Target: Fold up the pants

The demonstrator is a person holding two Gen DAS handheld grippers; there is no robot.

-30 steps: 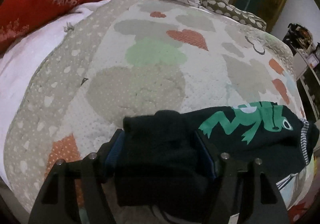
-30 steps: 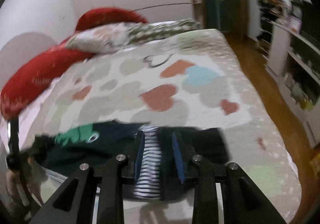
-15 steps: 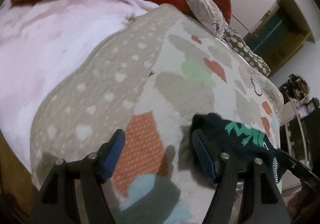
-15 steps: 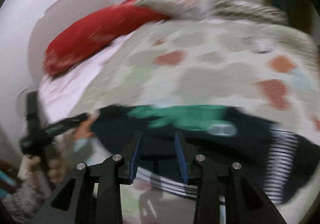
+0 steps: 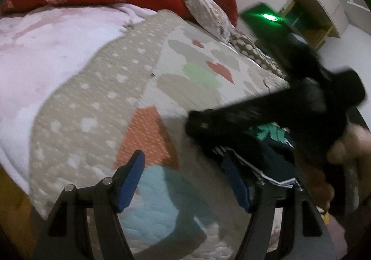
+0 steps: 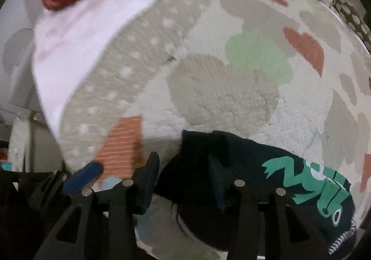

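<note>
Quilted bed (image 6: 208,97) bears pants (image 6: 266,179); both tongs spread.

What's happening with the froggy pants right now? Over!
Left gripper open, empty. Right gripper open over the pants. Pants lying folded on the quilt. Nothing blocking.

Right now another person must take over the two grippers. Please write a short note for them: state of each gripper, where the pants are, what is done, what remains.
Left gripper: open, empty, over the quilt beside the pants.
Right gripper: jaws apart, with the dark end of the pants lying between the fingers; not clamped as far as the view shows.
Pants: dark, green frog print facing up, striped waistband at the right edge, lying bunched on the quilt near the bed's front edge.
Done: the pants appear folded over at least once.
Left: check the fold, flatten it, and probably fold once more. The left view is blurred, so confirm before moving.
</note>
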